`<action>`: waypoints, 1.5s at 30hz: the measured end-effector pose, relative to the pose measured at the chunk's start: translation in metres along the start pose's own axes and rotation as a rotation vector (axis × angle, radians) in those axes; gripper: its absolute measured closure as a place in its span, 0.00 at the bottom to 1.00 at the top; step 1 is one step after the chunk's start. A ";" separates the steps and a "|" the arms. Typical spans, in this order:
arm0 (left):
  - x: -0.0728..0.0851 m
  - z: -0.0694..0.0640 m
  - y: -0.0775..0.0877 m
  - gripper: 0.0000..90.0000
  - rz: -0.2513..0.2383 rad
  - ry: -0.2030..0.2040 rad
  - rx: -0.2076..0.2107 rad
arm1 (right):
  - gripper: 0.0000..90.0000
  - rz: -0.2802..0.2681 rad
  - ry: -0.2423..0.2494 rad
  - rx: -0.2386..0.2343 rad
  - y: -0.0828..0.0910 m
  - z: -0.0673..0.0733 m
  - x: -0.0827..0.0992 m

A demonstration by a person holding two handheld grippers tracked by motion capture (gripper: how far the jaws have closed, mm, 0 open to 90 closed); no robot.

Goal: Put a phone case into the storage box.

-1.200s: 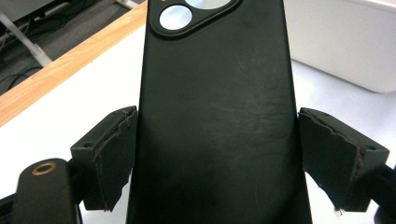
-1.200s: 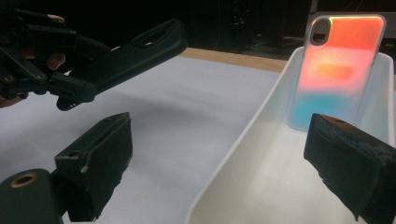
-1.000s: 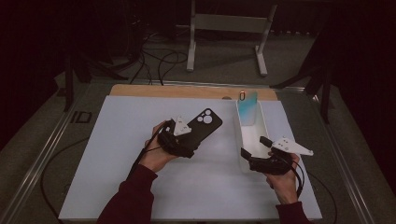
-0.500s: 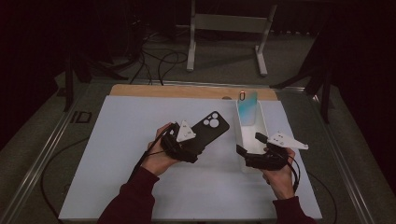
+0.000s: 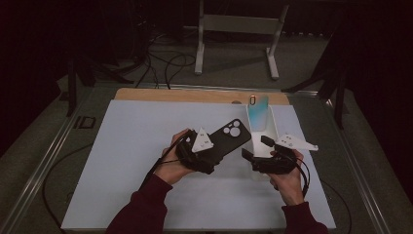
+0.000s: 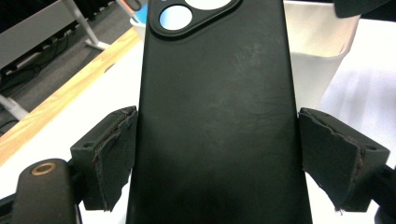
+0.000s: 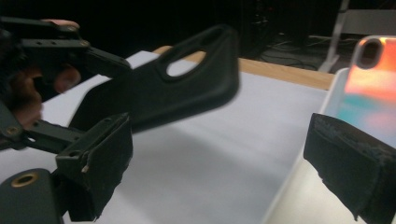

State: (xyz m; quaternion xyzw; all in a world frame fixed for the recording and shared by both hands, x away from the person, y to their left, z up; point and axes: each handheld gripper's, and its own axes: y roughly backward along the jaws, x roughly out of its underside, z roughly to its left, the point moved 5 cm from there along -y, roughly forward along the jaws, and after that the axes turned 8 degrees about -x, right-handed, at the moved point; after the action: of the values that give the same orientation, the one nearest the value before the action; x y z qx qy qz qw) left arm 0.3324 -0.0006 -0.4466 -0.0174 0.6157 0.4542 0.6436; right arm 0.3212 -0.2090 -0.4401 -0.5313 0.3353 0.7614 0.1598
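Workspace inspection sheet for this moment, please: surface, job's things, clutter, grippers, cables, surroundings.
Surface: white mat on a table with a wooden strip at its far edge.
Job's things: black phone case, camera cutout at its far end, held off the mat; white tray with an iridescent phone case leaning in it.
Clutter: nothing seen on the mat.
Grippers: left gripper shut on the black phone case's two long edges; right gripper open, nothing between its pads, at the tray's near end.
Cables: one trails from each gripper; more on the floor beyond the table.
Surroundings: dark room, metal stand behind the table.
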 end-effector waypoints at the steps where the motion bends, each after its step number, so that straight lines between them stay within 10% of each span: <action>1: 0.000 0.000 0.000 0.17 0.000 0.000 0.000 | 0.09 0.000 0.000 0.000 0.000 0.000 0.000; 15: -0.010 -0.012 -0.003 0.17 -0.036 -0.019 0.028 | 0.16 0.000 -0.029 -0.058 -0.009 0.012 -0.009; 35: -0.011 -0.023 -0.014 0.16 -0.021 -0.032 0.036 | 0.85 0.003 -0.111 -0.177 -0.016 0.027 -0.014; 45: -0.009 -0.024 -0.018 0.17 -0.001 -0.004 0.070 | 0.90 0.009 -0.082 -0.165 -0.017 0.030 -0.014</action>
State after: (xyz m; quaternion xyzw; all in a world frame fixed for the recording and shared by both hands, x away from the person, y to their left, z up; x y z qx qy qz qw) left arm 0.3259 -0.0303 -0.4544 0.0058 0.6299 0.4319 0.6455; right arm 0.3157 -0.1749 -0.4266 -0.5094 0.2668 0.8084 0.1258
